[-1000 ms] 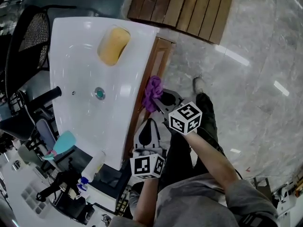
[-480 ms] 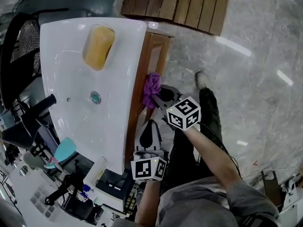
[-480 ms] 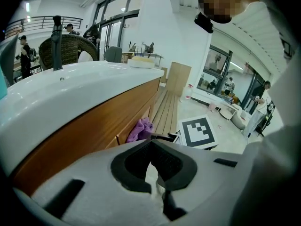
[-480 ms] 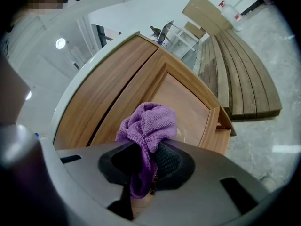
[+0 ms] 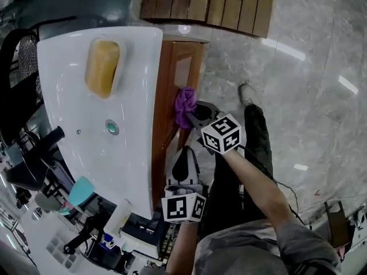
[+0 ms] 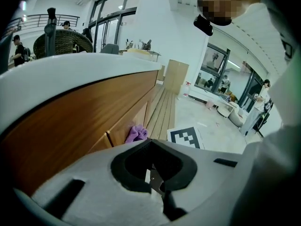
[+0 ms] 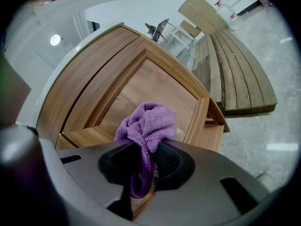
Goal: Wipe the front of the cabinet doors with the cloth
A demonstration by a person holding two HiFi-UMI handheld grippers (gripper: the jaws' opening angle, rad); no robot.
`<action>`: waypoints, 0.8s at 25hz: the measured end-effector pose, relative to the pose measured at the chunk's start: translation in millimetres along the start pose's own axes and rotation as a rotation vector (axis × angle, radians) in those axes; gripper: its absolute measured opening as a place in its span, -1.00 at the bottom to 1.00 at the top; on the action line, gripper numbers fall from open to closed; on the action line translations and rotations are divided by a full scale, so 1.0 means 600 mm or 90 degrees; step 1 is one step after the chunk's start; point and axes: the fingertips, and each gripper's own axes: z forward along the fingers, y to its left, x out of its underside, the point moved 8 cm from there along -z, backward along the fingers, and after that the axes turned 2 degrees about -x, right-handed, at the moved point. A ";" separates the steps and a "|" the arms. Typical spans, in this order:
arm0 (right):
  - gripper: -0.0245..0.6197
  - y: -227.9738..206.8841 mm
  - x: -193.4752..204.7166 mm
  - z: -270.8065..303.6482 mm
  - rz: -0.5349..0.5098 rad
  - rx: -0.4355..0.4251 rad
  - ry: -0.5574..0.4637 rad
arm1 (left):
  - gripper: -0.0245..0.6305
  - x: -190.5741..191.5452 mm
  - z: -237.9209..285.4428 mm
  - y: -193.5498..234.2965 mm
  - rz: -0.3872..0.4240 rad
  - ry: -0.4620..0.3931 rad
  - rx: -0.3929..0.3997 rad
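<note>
A bunched purple cloth (image 5: 184, 106) (image 7: 148, 124) sits against the wooden cabinet door (image 5: 179, 79) (image 7: 146, 86) under the white sink top. My right gripper (image 5: 194, 119) (image 7: 146, 168) is shut on the cloth and presses it to the door's recessed panel. My left gripper (image 5: 182, 164) (image 6: 155, 180) hangs lower beside the cabinet front (image 6: 80, 121), jaws shut with nothing between them. From the left gripper view the purple cloth (image 6: 137, 133) shows further along the wood.
A white basin (image 5: 86, 119) with a yellow sponge (image 5: 101, 67) tops the cabinet. A wooden slatted mat (image 5: 209, 3) lies on the marble floor beyond. Clutter, bottles and a black chair crowd the left side. The person's leg and shoe (image 5: 245, 93) stand to the right.
The right gripper has carried the cloth a little further along the door toward the slatted mat. The head view has shifted, so the sink now lies more upright in the picture.
</note>
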 end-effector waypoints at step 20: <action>-0.68 -0.116 0.071 0.045 0.004 0.069 0.034 | -0.90 0.040 0.050 0.011 0.018 0.032 0.022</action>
